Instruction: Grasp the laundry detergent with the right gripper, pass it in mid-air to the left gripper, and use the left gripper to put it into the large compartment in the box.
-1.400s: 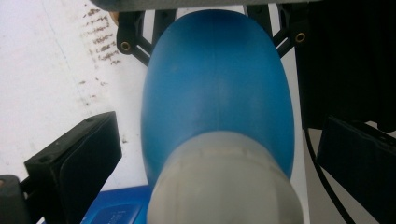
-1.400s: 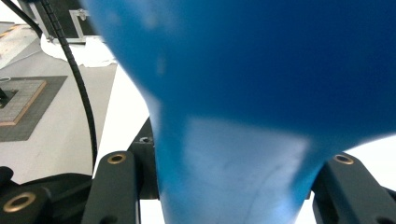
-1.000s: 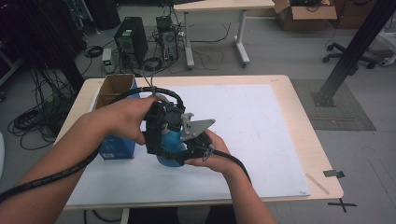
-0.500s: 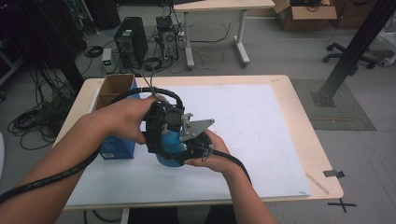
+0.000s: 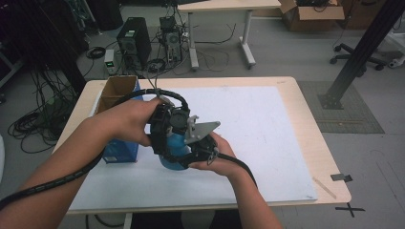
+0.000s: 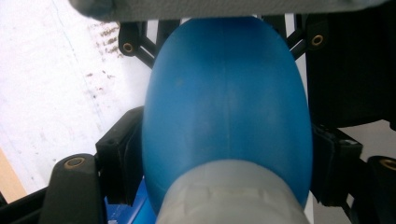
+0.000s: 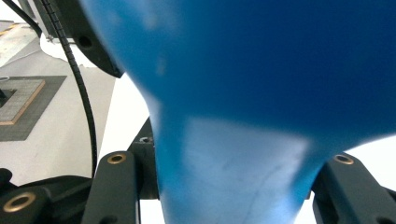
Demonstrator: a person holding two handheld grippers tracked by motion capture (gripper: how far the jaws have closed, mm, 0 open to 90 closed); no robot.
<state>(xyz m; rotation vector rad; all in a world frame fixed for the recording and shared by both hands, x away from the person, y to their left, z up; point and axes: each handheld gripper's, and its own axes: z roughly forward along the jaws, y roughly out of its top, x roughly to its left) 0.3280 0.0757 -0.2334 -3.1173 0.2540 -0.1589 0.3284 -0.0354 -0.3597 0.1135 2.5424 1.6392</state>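
A blue rubber bulb [image 5: 173, 144] with a pale collar is held over the white mat [image 5: 267, 124] near the table's front left. My left gripper [image 5: 167, 128] comes at it from the left. Its jaws have just been closing, and in the left gripper view both pads [image 6: 120, 170] now touch the sides of the bulb [image 6: 226, 107]. My right gripper [image 5: 199, 149] comes from the right. In the right gripper view its jaws clamp the narrow neck [image 7: 233, 172] of the bulb [image 7: 280, 60]. Both hands hide most of the bulb from above.
An open blue cardboard box [image 5: 117, 98] stands on the table's left side, just behind my left hand. The table's wooden rim [image 5: 313, 129] runs along the right. Computer towers [image 5: 133, 43] and cables lie on the floor beyond the far edge.
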